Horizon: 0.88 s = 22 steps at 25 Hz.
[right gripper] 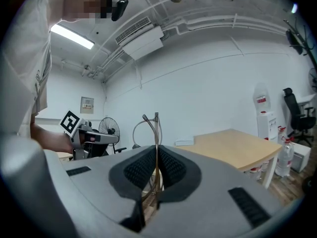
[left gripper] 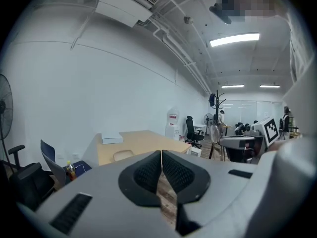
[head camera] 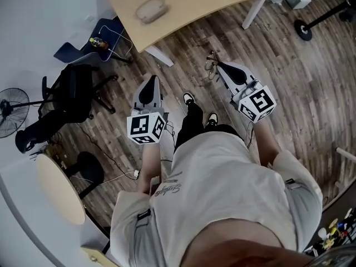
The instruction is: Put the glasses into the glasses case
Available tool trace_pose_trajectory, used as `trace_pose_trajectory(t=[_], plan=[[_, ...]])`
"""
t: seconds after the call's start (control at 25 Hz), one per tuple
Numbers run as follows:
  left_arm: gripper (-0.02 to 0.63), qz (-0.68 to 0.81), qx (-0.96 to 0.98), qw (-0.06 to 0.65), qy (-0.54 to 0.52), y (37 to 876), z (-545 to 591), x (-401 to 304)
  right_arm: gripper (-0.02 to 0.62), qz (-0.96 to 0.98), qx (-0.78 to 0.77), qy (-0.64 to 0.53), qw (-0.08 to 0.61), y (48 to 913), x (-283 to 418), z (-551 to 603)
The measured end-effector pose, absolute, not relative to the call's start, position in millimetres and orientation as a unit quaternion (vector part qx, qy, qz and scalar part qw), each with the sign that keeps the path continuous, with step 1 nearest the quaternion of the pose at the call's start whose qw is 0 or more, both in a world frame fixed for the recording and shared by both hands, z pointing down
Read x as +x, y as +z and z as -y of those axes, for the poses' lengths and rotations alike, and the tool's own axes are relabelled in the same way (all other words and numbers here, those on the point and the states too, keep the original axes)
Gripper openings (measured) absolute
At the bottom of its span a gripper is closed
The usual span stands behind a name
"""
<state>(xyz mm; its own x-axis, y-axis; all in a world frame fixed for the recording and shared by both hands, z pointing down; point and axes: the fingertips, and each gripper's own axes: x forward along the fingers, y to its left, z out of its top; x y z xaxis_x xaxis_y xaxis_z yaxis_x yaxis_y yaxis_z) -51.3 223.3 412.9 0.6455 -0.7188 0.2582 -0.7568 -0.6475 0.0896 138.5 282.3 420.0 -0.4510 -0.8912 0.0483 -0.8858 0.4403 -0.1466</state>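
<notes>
The thin wire-framed glasses point(head camera: 210, 65) point(right gripper: 147, 129) stand up out of my right gripper point(head camera: 218, 65) point(right gripper: 156, 151), which is shut on them and held in the air over the wooden floor. My left gripper point(head camera: 152, 79) point(left gripper: 161, 153) is shut with nothing in it, raised beside the right one. The beige glasses case point(head camera: 151, 9) point(left gripper: 123, 155) lies on the light wooden table point(head camera: 194, 1) point(left gripper: 148, 142) ahead of both grippers, well apart from them. I cannot tell if its lid is up or down.
A white box point(left gripper: 112, 139) lies on the table's far side. To the left are a black office chair point(head camera: 72, 93), a blue chair point(head camera: 92, 46) with a bottle, a floor fan point(head camera: 11, 113) and a small round table point(head camera: 58, 189). The table's white leg point(head camera: 253, 13) is ahead right.
</notes>
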Motion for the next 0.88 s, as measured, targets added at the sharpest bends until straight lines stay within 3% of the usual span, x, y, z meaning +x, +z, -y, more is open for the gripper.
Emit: trace_pose_trajectory(t=[0.88], plan=[[0.017,0.394,0.915,0.071,0.056,395,-15,-94,0.009,-0.841,-0.54,-0.035,-0.014,385,89,-103]])
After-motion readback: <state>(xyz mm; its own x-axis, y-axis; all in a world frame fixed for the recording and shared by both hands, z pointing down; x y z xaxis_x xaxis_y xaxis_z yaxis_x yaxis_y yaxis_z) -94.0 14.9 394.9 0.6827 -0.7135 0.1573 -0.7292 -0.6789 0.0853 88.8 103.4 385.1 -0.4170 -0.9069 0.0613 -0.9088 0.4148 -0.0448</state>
